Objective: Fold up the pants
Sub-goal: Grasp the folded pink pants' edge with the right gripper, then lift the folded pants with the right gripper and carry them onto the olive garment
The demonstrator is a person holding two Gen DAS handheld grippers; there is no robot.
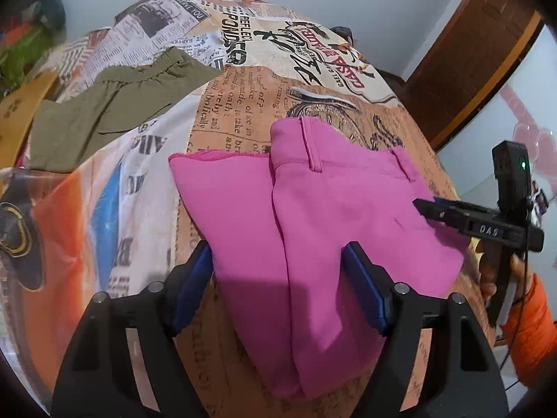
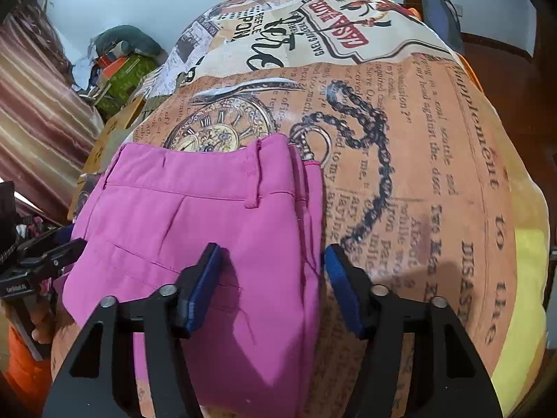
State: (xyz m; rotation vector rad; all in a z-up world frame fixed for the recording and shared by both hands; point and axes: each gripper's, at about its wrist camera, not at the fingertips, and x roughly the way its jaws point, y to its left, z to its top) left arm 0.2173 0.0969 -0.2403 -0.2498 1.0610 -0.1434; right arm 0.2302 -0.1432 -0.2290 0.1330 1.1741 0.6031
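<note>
Left gripper (image 1: 278, 278) sits low in its view, blue pads spread apart over the pink pants (image 1: 313, 226), gripping nothing. Those folded pants lie mid-frame on the printed cloth (image 1: 243, 111), likely set there flat to stay neat. Green pants (image 1: 104, 111) rest upper left.

Right gripper (image 2: 271, 278) is also apart, straddling the pants' (image 2: 195, 226) right edge, pinching nothing.

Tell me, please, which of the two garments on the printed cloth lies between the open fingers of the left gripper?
The pink pants, with belt loops, folded. The olive-green garment lies farther off, clear of the left gripper.
</note>
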